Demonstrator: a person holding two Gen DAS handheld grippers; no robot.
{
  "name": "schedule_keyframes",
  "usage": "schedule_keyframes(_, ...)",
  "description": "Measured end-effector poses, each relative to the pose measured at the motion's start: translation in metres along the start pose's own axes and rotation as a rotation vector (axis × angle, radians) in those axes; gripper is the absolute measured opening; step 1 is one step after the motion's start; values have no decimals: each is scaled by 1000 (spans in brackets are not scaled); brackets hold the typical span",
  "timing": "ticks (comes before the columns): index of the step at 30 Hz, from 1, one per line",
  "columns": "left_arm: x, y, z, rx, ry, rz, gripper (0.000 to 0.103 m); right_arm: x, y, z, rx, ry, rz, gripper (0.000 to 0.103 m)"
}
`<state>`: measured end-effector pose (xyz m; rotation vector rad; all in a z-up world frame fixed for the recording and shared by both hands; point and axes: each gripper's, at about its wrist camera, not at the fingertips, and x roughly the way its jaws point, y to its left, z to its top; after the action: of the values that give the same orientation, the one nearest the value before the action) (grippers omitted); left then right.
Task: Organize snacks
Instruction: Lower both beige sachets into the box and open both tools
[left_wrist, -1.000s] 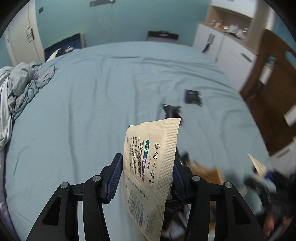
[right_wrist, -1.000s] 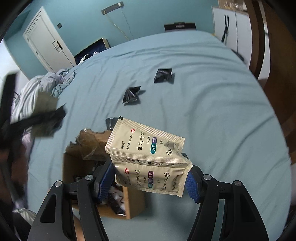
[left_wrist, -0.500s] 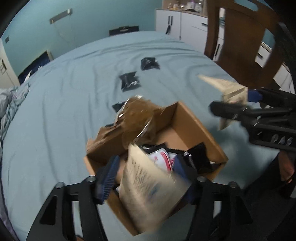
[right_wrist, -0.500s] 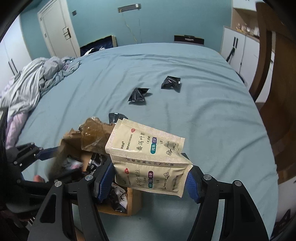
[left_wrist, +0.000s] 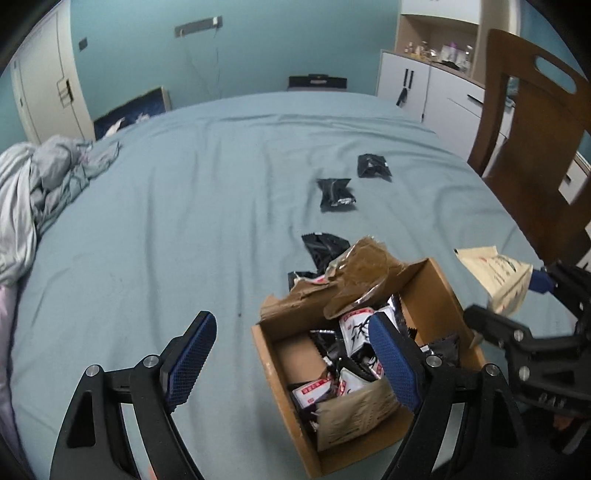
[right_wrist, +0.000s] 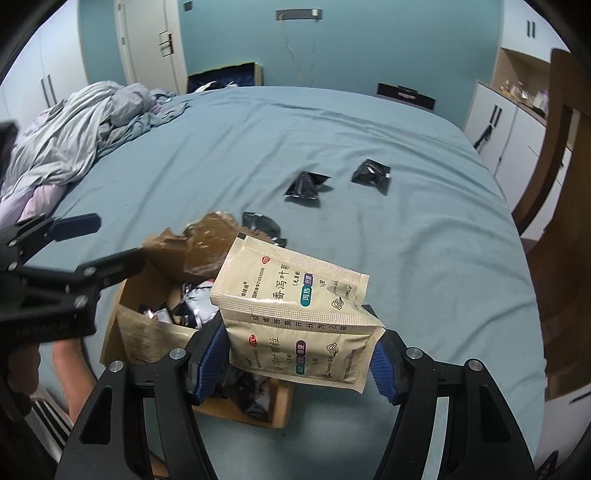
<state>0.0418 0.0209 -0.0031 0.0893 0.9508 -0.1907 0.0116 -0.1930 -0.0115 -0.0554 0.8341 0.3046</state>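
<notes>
A pair of beige sachets is gripped in the right claw, just right of the cardboard box; the left claw is spread empty above it.

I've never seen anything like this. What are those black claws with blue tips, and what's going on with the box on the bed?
Those are two hand-held grippers, each carrying a camera that looks along its fingers; one picture per gripper. The left gripper is open and holds nothing. The right gripper is clamped on beige packets, hanging over the near corner of a cardboard box. The box sits on a blue bed and already holds packets. Two black packets lie loose farther up the bed, with more beside the box's far side. A wooden chair stands to the right.
</notes>
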Motion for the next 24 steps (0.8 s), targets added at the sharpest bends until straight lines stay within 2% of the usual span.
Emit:
schedule_keyframes(7,-4,-10,-3,58,-29,35,85,3,10,-2,-70,22,20,66)
schedule_keyframes(13,-1,-18,-5,96,-27,59,85,3,8,0,-69,21,31,68)
schedule_keyframes(19,2,-13,-4,67,-10,73,85,0,1,-4,1,37,145,75)
schedule_keyframes(24,-1,-10,-4,47,-13,74,85,7,-15,-2,102,66,143,79)
